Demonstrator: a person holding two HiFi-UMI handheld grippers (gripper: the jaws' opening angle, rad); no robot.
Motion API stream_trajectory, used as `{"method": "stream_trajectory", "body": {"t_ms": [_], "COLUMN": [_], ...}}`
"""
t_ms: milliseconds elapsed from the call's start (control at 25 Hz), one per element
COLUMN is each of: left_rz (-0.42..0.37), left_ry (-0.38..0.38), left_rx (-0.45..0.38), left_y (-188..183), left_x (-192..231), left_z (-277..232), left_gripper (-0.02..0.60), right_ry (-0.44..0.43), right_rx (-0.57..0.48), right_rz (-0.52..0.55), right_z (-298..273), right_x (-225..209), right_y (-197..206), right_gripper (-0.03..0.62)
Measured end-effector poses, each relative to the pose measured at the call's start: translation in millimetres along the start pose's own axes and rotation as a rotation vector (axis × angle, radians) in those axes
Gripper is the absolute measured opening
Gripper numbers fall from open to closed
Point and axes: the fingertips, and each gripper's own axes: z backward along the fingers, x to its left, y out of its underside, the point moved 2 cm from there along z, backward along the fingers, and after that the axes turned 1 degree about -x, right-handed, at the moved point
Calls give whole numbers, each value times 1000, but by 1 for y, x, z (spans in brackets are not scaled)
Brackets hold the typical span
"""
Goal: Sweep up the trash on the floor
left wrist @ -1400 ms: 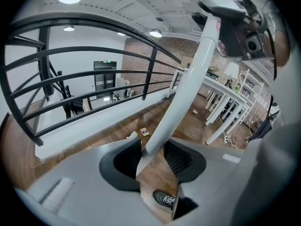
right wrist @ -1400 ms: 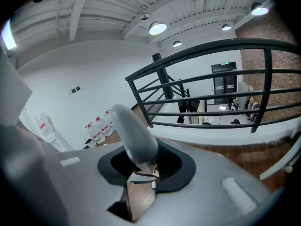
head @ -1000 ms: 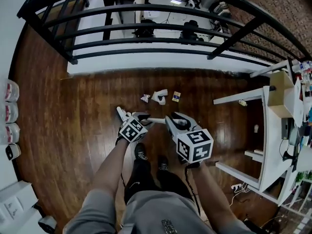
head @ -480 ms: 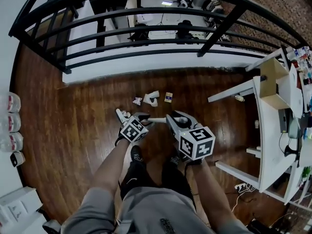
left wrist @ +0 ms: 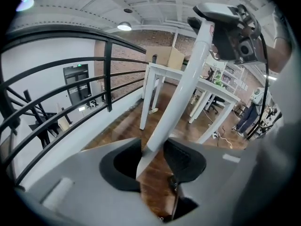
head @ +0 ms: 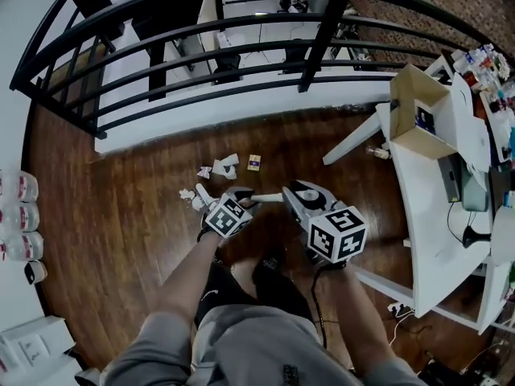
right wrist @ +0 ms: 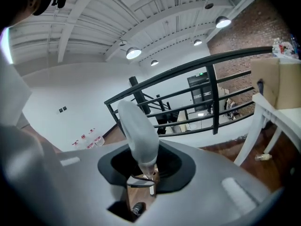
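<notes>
The person is standing on the dark wooden floor [head: 121,215], gripping one white handle [left wrist: 176,93] with both tools. The left gripper [left wrist: 153,164] is clamping the handle between its dark pads, and from there the pole is rising to the right gripper [right wrist: 145,168], which is clamping it close to its rounded end. In the head view the handle is running level between the two, with the left gripper at its left and the right gripper at its right. The trash is lying on the floor just beyond the grippers, on their far side: a crumpled paper [head: 224,166] with a small card [head: 254,162] just to its right, and a white scrap [head: 187,194] nearer, just beside the left gripper's tip. Farther off, a black railing [head: 316,39] is standing over a white ledge [head: 241,111], a white table [head: 438,240] carrying a cardboard box [head: 412,103] is sitting at the right, and bottles [head: 18,215] are lining the left wall
</notes>
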Motion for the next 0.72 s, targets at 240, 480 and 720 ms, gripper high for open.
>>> {"method": "stream_trajectory", "body": {"t_ms": [240,480,720], "left_rz": [-37,-53,-79], "left_ry": [77,159,217], "left_rx": [-32,-81,-132], "left_y": [-61,-108,-152], "left_x": [-47,-54,-22], "left_z": [-53,-94,-130], "left_gripper": [141,141,143], "right_ry": [76,169,243], "right_rx": [-92,-119,-113], "right_rz": [25,55,71], "right_z": [52,65,45], "right_x": [-49,-85,-124], "right_y": [-22,-46,-77], "right_gripper": [86,87,87]}}
